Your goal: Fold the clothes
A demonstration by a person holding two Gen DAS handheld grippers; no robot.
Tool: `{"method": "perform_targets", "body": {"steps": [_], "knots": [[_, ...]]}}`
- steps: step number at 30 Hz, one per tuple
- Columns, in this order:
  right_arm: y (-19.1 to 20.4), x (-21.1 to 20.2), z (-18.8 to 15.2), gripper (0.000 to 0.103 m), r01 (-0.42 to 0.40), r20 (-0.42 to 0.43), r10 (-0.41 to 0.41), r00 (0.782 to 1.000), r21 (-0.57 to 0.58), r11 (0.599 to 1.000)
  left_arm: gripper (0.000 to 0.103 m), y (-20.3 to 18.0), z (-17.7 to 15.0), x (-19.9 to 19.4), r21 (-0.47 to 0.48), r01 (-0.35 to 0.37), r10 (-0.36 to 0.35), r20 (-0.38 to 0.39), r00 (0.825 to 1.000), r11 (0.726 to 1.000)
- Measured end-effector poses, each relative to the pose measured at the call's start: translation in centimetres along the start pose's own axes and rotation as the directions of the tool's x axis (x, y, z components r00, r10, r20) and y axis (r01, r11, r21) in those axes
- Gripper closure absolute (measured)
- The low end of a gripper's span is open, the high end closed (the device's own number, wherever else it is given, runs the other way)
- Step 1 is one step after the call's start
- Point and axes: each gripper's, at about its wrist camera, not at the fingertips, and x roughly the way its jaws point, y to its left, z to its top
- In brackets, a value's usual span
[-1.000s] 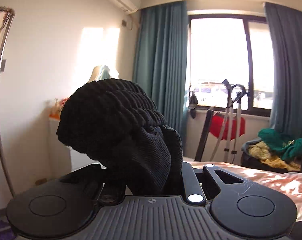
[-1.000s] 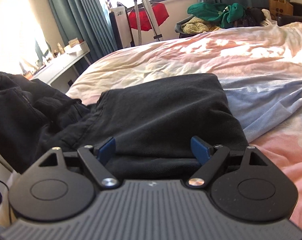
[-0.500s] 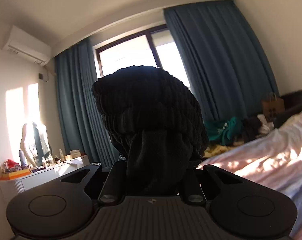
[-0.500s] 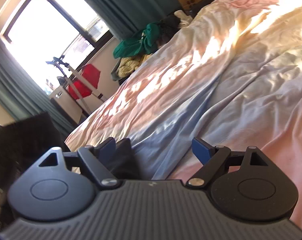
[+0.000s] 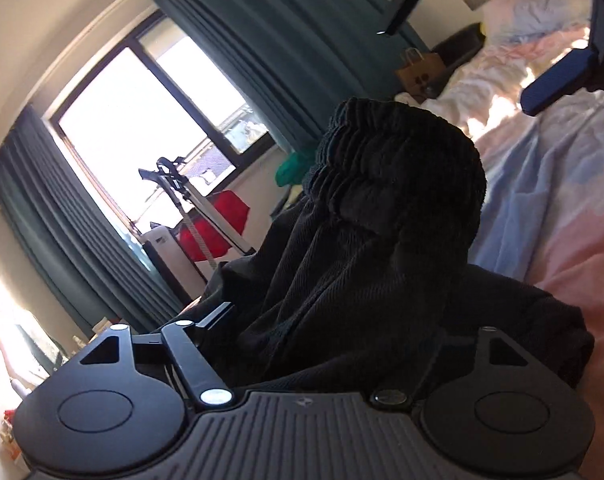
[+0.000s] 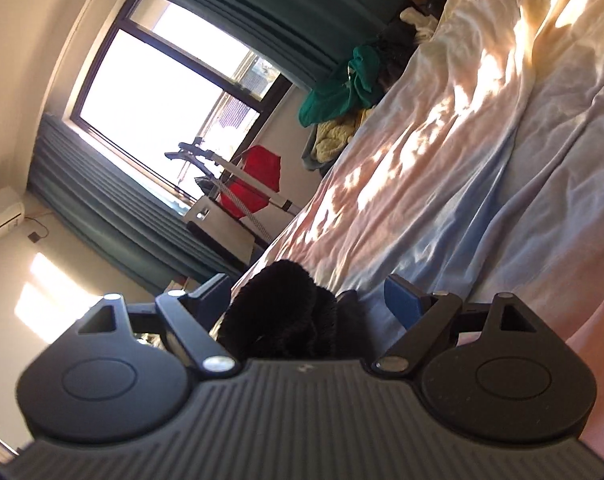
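Hanging bunched in the closed left gripper [image 5: 333, 344], black corduroy garment [image 5: 381, 216], ribbed waistband uppermost, above bed [image 6: 481, 160]: soft, limp, likely light; best held at waistband; right gripper [image 6: 305, 300] at two o'clock, jaws apart, empty.

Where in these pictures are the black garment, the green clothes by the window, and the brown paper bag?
black garment [image 5: 381, 216], left wrist view, on its gathered ribbed band.
green clothes [image 6: 341, 88], right wrist view, on the middle of the heap.
brown paper bag [image 5: 419, 74], left wrist view, on its front face.
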Motion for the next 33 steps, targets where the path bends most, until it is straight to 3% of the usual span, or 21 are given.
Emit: {"method": "perform_targets", "body": {"steps": [3,5,10,16,18,20,21,23,26,27,28,30,32,33], "knots": [[0.3,0.4,-0.3,0.017,-0.024,-0.03,0.024,0.999,0.011,1.0,0.018,2.3,-2.0,-2.1,0.097,0.057,-0.058,0.01,0.998,0.994],[0.5,0.6,-0.5,0.017,-0.04,-0.05,0.04,0.998,0.019,0.999,0.006,3.6,-3.2,-3.1,0.136,0.086,-0.088,0.01,0.996,0.987],[1.8,1.3,-1.1,0.017,-0.063,-0.09,0.062,0.994,-0.016,0.998,0.006,7.6,-7.7,-5.0,0.189,0.115,-0.116,-0.002,0.993,0.975],[2.7,3.6,-1.4,0.017,-0.014,-0.146,0.0,0.989,-0.089,0.996,0.005,13.5,-12.8,-4.1,0.006,0.044,-0.043,-0.115,0.992,0.999],[2.9,4.7,-1.6,0.017,0.004,-0.173,-0.025,0.985,-0.121,0.993,0.006,15.9,-14.5,-2.8,-0.123,0.013,-0.037,-0.191,0.981,0.992],[3.0,5.9,-1.9,0.017,0.023,-0.2,-0.052,0.978,-0.146,0.989,0.008,18.4,-16.1,-1.2,-0.262,-0.028,-0.046,-0.274,0.961,0.965],[2.8,6.4,-2.2,0.017,0.028,-0.215,-0.06,0.975,-0.15,0.988,0.008,19.9,-16.7,-0.6,-0.348,-0.034,-0.078,-0.303,0.95,0.937],[2.4,7.3,-2.8,0.017,0.043,-0.243,-0.076,0.967,-0.14,0.989,0.008,23.1,-17.8,0.4,-0.525,-0.044,-0.147,-0.318,0.937,0.85],[1.8,7.5,-3.3,0.018,0.043,-0.25,-0.073,0.966,-0.125,0.991,0.008,26.5,-19.3,1.0,-0.698,-0.081,-0.184,-0.296,0.937,0.711],[1.7,7.4,-3.4,0.02,0.043,-0.249,-0.073,0.966,-0.124,0.991,0.008,27.3,-19.9,1.2,-0.731,-0.083,-0.192,-0.284,0.939,0.677],[1.8,7.3,-3.5,0.028,0.042,-0.247,-0.073,0.966,-0.128,0.991,0.008,27.7,-20.3,1.0,-0.752,-0.085,-0.194,-0.275,0.942,0.654],[2.1,6.9,-3.4,0.036,0.043,-0.245,-0.077,0.967,-0.143,0.989,0.009,28.4,-20.7,0.5,-0.755,-0.088,-0.165,-0.253,0.953,0.649],[2.5,6.3,-3.3,0.054,0.038,-0.231,-0.075,0.97,-0.163,0.986,0.014,27.9,-19.8,-0.2,-0.741,-0.085,-0.124,-0.222,0.967,0.666],[2.8,6.0,-3.3,0.058,0.035,-0.223,-0.074,0.972,-0.174,0.984,0.014,27.7,-19.5,-0.3,-0.735,-0.082,-0.109,-0.208,0.972,0.673]]}}
